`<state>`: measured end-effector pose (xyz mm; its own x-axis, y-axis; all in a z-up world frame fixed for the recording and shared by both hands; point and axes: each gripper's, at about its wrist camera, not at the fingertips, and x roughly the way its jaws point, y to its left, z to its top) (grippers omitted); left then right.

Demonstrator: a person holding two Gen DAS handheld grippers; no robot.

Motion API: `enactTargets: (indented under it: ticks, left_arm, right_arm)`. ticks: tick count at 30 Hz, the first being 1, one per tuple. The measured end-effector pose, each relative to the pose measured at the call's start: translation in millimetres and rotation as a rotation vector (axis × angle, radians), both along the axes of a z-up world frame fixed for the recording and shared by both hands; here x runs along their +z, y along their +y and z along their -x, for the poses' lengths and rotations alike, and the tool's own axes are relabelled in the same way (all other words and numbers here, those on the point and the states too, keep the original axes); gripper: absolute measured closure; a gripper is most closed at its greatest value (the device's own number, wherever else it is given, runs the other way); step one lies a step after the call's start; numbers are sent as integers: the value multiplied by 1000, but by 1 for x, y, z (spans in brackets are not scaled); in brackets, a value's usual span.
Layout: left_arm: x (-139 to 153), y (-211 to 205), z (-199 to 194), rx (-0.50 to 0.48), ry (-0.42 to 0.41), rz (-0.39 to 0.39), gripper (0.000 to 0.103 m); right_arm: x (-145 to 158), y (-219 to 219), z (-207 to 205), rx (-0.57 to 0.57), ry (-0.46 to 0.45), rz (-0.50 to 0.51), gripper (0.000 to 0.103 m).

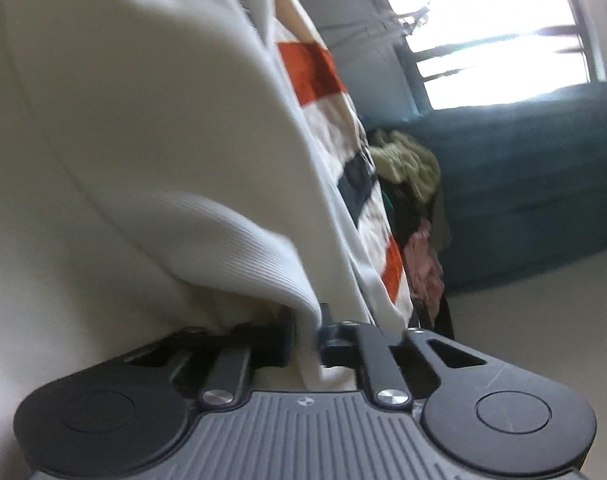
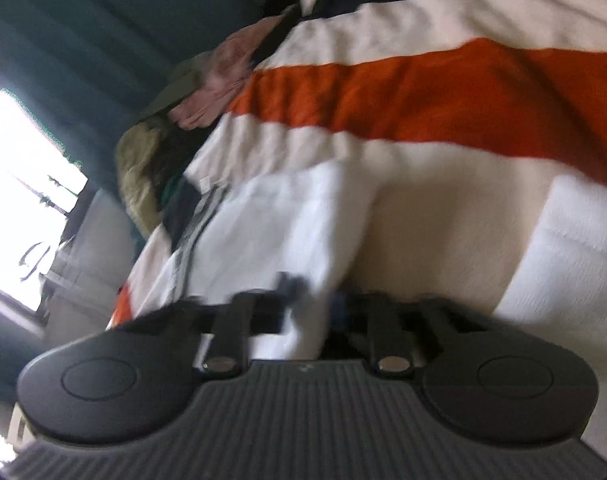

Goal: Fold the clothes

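A white ribbed garment (image 1: 143,128) fills the left of the left wrist view, its hem pinched between the fingers of my left gripper (image 1: 307,332), which is shut on it. In the right wrist view the same white garment (image 2: 303,216) runs into my right gripper (image 2: 315,304), which is shut on a fold of it. Both views are tilted and blurred. The garment hangs over a blanket with white, orange and dark stripes (image 2: 423,92), also seen in the left wrist view (image 1: 323,80).
A pile of other clothes, pale green (image 1: 407,160) and pink (image 1: 423,264), lies beyond the blanket; it also shows in the right wrist view (image 2: 219,72). A teal sofa (image 1: 523,184) and a bright window (image 1: 483,20) stand behind.
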<state>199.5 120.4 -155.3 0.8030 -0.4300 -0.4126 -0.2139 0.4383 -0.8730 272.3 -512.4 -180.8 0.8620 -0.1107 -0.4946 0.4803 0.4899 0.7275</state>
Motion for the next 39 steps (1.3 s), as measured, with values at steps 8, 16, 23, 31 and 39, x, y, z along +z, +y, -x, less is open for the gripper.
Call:
enactTargets:
  ticks: [8,16,23,31,39]
  left_arm:
    - [19,-6,26,-4,-89,-77,97]
    - [40,-41,51,-137,-17,-518,92]
    - [66,-58,73,-207,-51,-652,56]
    - [87,-65,95,-209,-60,-720,20]
    - [106,-57,124,-178,-87,-765,5]
  right_arm:
    - [15,-10,33,-104,-56,27,98]
    - [4,-11,57,-120,35,104,97]
    - [41,16,73,-26,127,251,93]
    - [92,36,139,-16,69,297,44]
    - [120,51,197,-30,153,380,19]
